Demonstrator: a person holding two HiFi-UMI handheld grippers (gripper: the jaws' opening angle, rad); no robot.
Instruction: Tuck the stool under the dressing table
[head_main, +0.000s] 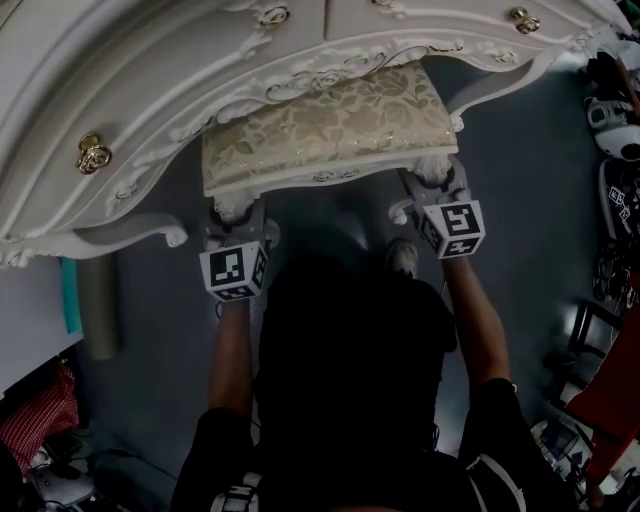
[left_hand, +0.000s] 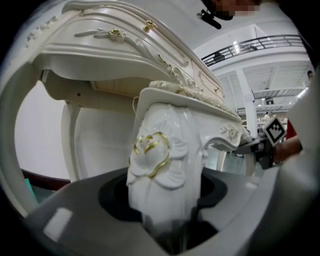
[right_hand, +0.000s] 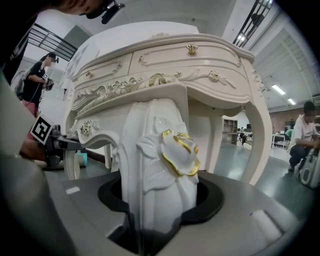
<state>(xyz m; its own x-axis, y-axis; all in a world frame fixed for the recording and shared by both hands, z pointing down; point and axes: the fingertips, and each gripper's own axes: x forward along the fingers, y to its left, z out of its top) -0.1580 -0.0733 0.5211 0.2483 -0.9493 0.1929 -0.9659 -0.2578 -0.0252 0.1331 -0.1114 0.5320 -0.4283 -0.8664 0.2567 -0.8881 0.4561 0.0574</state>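
Dark grey floor (head_main: 520, 150) spreads under a big open hall, and a person sits far off at the right edge of the right gripper view. Largest on it is the cream dressing table (head_main: 150, 80), carved along its apron, with gold drawer pulls (head_main: 92, 153). The stool (head_main: 330, 125), white-framed with a pale floral cushion, stands between the table's legs. Its far part sits under the apron and its near edge still shows in front of it.

The left gripper (head_main: 235, 225) has its jaws closed round the stool's near left leg (left_hand: 165, 170), which fills the gap between them. The right gripper (head_main: 440, 195) clamps the near right leg (right_hand: 160, 165) the same way. Each leg bears a carved rose edged in gold (right_hand: 181, 152) just above the jaws.
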